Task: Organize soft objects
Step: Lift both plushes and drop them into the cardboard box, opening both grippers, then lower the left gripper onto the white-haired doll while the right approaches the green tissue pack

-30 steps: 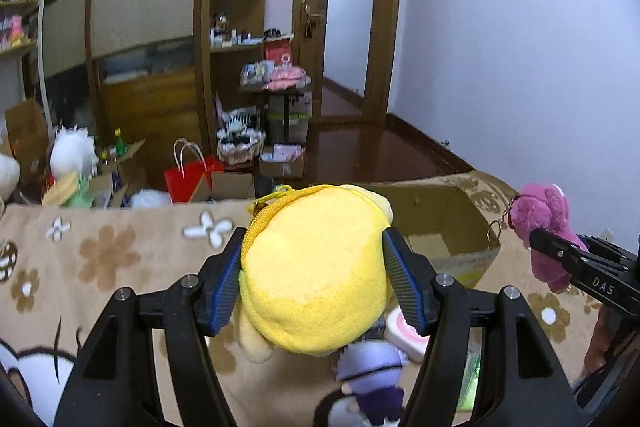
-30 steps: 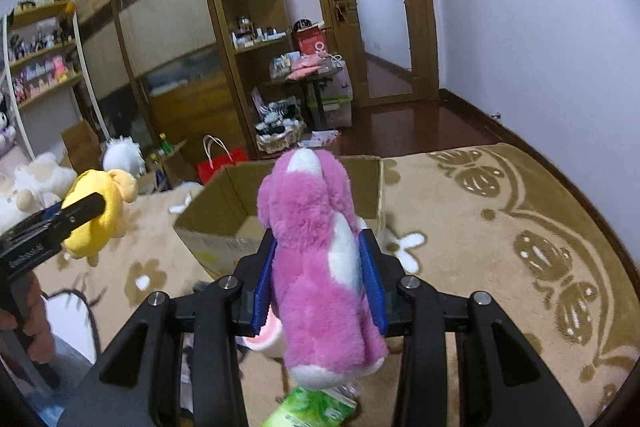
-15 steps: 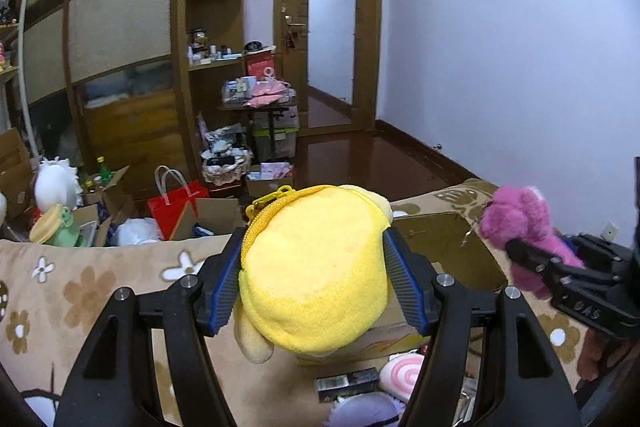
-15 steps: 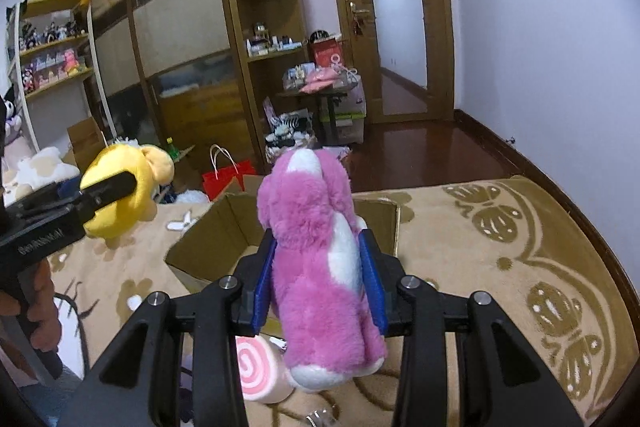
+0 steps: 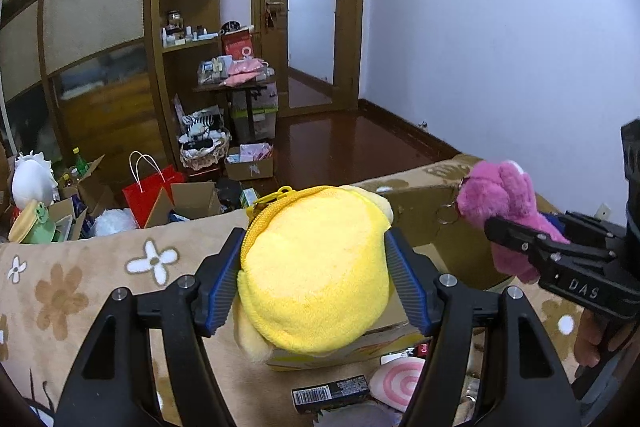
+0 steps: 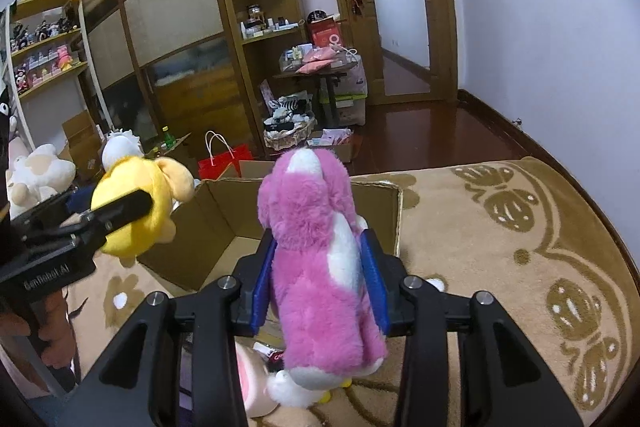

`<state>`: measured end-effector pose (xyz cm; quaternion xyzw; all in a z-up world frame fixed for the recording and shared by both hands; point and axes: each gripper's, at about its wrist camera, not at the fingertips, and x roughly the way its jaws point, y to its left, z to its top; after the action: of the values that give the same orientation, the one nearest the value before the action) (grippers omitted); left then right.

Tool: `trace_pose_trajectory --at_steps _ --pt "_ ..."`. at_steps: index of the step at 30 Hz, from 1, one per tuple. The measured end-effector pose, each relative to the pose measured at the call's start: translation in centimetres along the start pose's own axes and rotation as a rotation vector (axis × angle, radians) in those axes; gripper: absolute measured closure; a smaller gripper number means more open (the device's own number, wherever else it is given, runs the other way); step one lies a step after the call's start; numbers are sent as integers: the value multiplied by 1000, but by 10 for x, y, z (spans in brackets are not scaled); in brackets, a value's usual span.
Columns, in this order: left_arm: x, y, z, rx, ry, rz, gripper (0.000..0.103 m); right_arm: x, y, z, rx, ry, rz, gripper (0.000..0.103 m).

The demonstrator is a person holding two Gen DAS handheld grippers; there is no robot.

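My left gripper (image 5: 314,231) holds a round yellow plush (image 5: 316,279) with a zipper between its blue pads; the jaws are opening while the pads still touch it. It hangs over the near left edge of an open cardboard box (image 6: 224,211). My right gripper (image 6: 318,235) has a pink and white plush (image 6: 316,267) upright between its pads; these jaws are opening too, still touching the fur. It hovers over the box's near side. In the left wrist view the pink plush (image 5: 500,195) shows at the right, above the box (image 5: 420,215).
The box stands on a beige flowered blanket (image 5: 60,291). In front of it lie a pink swirl cushion (image 5: 400,379) and a black barcoded bar (image 5: 330,389). Beyond the blanket's edge are a red bag (image 5: 148,191), boxes, white plush toys (image 6: 36,171) and shelving.
Both grippers have moved forward over the blanket, so the box now lies beneath both toys. Each toy is still in its jaws.
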<state>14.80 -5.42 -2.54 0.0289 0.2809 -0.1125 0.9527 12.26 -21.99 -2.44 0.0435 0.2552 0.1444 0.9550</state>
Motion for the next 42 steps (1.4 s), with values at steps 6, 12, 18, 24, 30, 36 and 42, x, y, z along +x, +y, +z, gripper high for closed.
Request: trace_pose_trajectory --at_steps 6,12,18,24,30,36,42 --pt "18 -6 -8 30 42 0 32 10 -6 -3 17 19 17 58" --pt "27 -13 -12 63 64 3 26 9 -9 -2 21 15 22 58" --pt "27 -10 -15 56 69 18 13 11 -13 -4 37 30 23 56" --pt "21 -7 -20 44 88 18 12 10 -13 -6 39 39 22 43" --pt "9 -10 -24 71 91 54 5 5 -13 -9 39 39 19 26" --pt "-12 -2 -30 -26 131 57 5 -10 -14 -14 59 19 4 0" --pt "-41 5 -37 -52 141 80 5 -33 -14 -15 73 9 -11 0"
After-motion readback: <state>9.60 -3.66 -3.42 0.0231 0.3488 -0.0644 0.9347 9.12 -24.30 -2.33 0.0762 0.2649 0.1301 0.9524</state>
